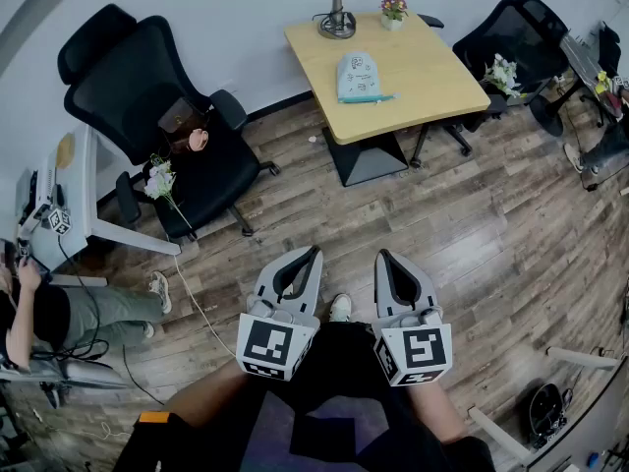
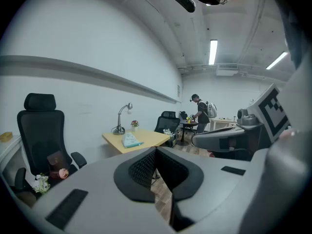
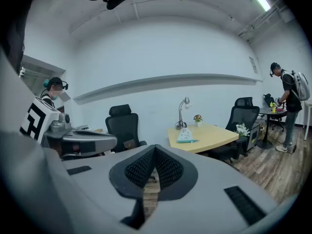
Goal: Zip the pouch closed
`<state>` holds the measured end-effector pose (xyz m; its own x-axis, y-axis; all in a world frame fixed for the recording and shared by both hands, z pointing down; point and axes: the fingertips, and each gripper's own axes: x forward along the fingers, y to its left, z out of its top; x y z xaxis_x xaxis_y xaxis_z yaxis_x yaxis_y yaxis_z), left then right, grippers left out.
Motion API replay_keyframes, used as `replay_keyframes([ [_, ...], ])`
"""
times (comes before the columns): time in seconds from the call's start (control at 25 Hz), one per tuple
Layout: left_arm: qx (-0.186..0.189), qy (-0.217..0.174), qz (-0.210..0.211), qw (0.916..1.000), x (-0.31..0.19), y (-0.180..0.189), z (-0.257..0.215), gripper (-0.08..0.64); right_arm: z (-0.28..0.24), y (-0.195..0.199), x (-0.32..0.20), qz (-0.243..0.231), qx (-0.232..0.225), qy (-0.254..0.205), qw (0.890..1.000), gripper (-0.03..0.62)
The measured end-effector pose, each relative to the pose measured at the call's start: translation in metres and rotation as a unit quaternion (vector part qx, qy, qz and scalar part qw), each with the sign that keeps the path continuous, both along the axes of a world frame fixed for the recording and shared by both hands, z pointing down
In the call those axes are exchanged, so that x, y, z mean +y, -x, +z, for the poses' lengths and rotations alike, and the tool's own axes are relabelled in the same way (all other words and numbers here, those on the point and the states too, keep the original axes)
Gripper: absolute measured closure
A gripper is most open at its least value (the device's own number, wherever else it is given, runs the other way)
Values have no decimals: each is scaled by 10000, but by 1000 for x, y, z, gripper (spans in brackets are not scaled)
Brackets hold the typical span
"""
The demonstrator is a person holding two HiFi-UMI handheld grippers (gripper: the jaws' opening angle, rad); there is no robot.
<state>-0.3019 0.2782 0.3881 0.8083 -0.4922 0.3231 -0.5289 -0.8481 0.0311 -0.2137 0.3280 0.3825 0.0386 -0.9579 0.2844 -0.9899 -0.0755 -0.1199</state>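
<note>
— What did the room hold?
— A square light-wood table (image 1: 413, 82) stood by the white wall (image 1: 246, 8) on a grey-brown plank floor (image 1: 491, 234). The pale blue fabric pouch (image 1: 358, 77) lay near the table's middle, and a silver desk lamp (image 1: 339, 16) stood at its far edge.
— Any room to move?
— Bare floor lay between the table and the grey left gripper (image 1: 311, 254) and right gripper (image 1: 384, 257). Both had their jaws pressed together on nothing, well apart from it.

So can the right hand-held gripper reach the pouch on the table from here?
Probably not yet. The right hand-held gripper is shut and empty, far from the pouch on the table. Just wooden floor lies between them, so walking closer should do it.
</note>
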Motion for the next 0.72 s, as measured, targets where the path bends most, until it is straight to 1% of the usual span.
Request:
replay_keyframes([
  [0.08, 71, -151, 33, 9999, 0, -2, -5, 552, 0, 0, 2, -5, 0, -7, 10000, 583],
  [0.16, 94, -215, 42, 9997, 0, -4, -6, 552, -1, -2, 2, -3, -13, -15, 10000, 583],
  [0.32, 74, -229, 37, 9997, 1, -8, -6, 552, -5, -6, 2, -25, -47, -84, 10000, 583],
  [0.52, 76, -355, 71, 9993, 4, -18, -12, 552, -10, -14, 5, -31, -139, -221, 9997, 583],
  [0.72, -26, -301, 46, 9995, 9, -22, -11, 552, -15, -22, 9, 1, -285, -354, 9990, 581],
])
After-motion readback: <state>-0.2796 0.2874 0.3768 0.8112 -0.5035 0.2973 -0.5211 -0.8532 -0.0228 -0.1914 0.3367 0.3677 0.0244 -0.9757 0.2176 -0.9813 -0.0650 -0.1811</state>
